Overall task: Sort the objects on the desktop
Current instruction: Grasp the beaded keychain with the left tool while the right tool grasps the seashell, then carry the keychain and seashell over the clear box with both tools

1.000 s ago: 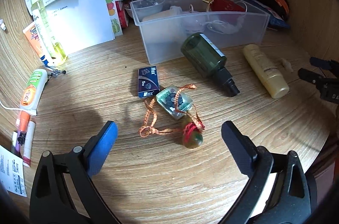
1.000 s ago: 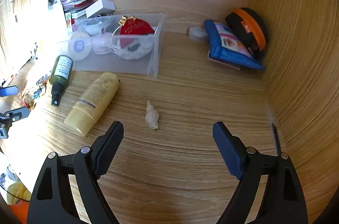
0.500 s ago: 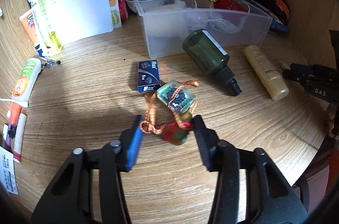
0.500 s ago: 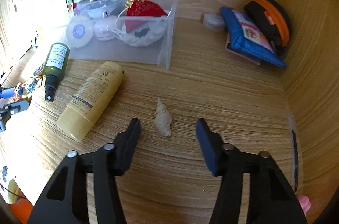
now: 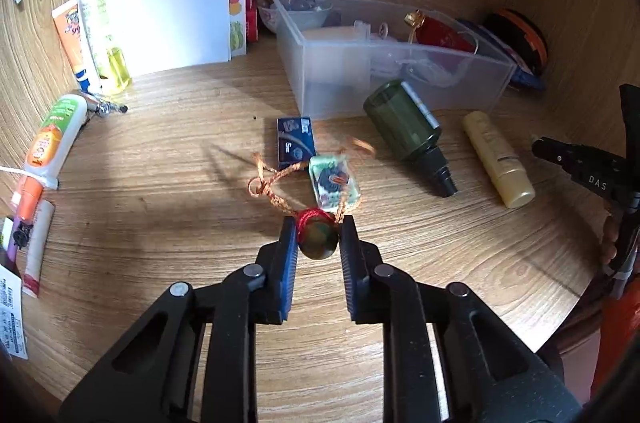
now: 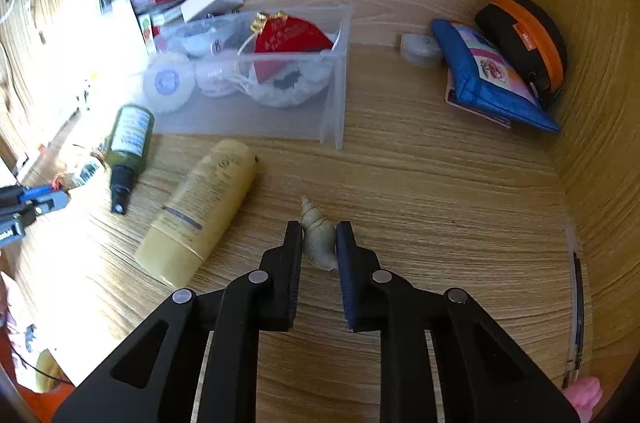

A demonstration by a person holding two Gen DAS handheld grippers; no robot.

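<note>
we have just closed both sets of fingers from wide open, so two items are secured for sorting. the left gripper (image 5: 318,237) now clamps the round bead (image 5: 317,240) of the corded charm, low over the surface (image 5: 160,207). the right gripper (image 6: 319,243) pinches the spiral shell (image 6: 319,239) near the clear bin (image 6: 336,95).

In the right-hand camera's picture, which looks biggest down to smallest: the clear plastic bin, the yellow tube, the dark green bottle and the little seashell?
1. clear plastic bin
2. yellow tube
3. dark green bottle
4. seashell, smallest though nearest the camera.
</note>
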